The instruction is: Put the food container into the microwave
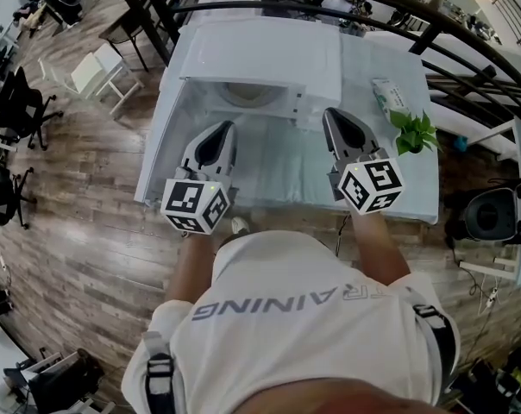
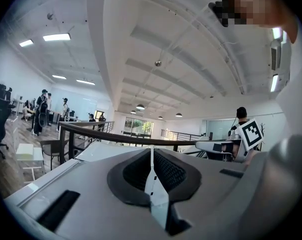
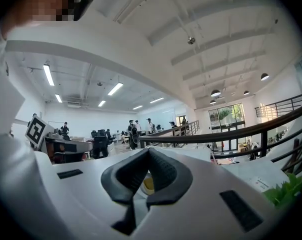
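White microwave (image 1: pixel 260 54) stands open on the surface (image 1: pixel 282 166) | round food container (image 1: pixel 243 95) seems already inside, near the front | left hand-held gripper (image 1: pixel 229 126) and right hand-held gripper (image 1: pixel 328 113) both pressed together, empty | risk: shutting the microwave may knock the container if it sits too forward | round, so no long axis; where its mouth points I cannot tell

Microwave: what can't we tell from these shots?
- Head view: the microwave roof hides most of its cavity. The pale round shape inside may be container or turntable.
- Right gripper view: the shut right claw covers all but a yellowish sliver.
- Left gripper view: the left claw body blocks the cavity.
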